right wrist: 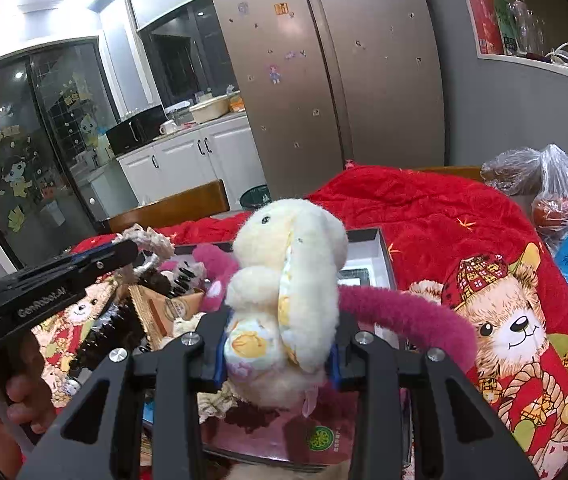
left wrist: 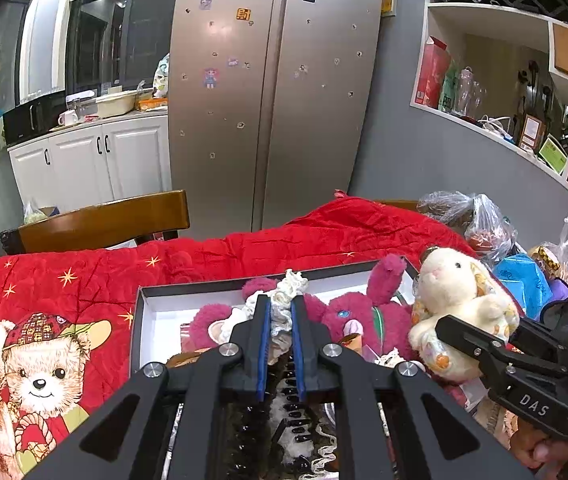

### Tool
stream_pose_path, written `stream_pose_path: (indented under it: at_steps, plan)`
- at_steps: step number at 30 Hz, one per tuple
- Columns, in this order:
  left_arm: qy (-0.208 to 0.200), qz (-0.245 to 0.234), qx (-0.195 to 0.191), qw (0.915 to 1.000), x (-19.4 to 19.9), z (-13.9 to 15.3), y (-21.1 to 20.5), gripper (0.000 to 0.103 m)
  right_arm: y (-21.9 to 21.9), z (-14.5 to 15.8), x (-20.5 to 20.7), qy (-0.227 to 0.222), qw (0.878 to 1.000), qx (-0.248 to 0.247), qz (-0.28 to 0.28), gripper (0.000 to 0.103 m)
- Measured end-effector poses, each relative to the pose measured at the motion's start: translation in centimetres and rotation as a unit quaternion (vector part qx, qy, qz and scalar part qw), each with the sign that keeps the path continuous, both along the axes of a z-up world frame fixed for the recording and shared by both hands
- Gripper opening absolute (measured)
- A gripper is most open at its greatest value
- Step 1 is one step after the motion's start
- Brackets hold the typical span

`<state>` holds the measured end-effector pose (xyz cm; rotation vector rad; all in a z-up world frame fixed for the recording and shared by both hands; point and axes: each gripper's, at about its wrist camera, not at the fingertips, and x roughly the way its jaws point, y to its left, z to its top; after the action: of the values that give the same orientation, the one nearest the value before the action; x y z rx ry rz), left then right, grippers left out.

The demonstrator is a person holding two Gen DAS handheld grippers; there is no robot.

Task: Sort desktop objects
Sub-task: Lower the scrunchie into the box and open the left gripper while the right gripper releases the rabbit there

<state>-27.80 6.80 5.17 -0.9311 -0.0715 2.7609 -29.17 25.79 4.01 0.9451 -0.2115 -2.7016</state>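
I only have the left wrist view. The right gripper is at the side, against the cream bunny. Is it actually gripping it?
Observer: Yes. In the right wrist view, the right gripper has both blue pads pressed into the body of the cream plush bunny.
Operator: What's underneath the bunny?
Observer: A maroon packet with a round green logo shows just below it.
Operator: Anything on its far side?
Observer: A magenta plush limb curves out to its right, in front of the red bear-print cloth.
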Motion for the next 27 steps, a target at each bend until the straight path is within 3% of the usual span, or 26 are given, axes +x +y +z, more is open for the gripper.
stream_pose_path:
  at_steps: [18, 19, 20, 22, 25, 27]
  plan:
    - [-0.003, -0.007, -0.009, 0.9999, -0.1, -0.3, 0.3, 0.013, -0.5, -0.2, 0.3, -0.006, 1.0, -0.004, 0.003, 0.038]
    - [-0.002, -0.009, -0.008, 0.9999, -0.1, -0.3, 0.3, 0.024, -0.4, -0.3, 0.2, -0.006, 1.0, -0.009, 0.004, 0.041]
    - [-0.001, -0.01, -0.006, 0.9999, 0.0, -0.2, 0.2, 0.049, -0.3, -0.3, 0.2, -0.005, 1.0, -0.019, 0.005, 0.044]
    - [0.005, -0.005, 0.001, 1.0, 0.2, 0.1, 0.0, 0.085, 0.1, 0.0, 0.2, -0.002, 0.999, -0.041, 0.012, 0.052]
    - [0.035, 0.006, 0.016, 0.9992, 0.9, 0.9, -0.7, 0.087, 0.7, 0.8, 0.8, 0.024, 0.998, -0.057, 0.017, 0.076]
    - [0.033, 0.005, 0.021, 0.9992, 0.8, 1.3, -1.1, 0.087, 1.2, 1.4, 1.1, 0.037, 0.996, -0.073, 0.024, 0.082]
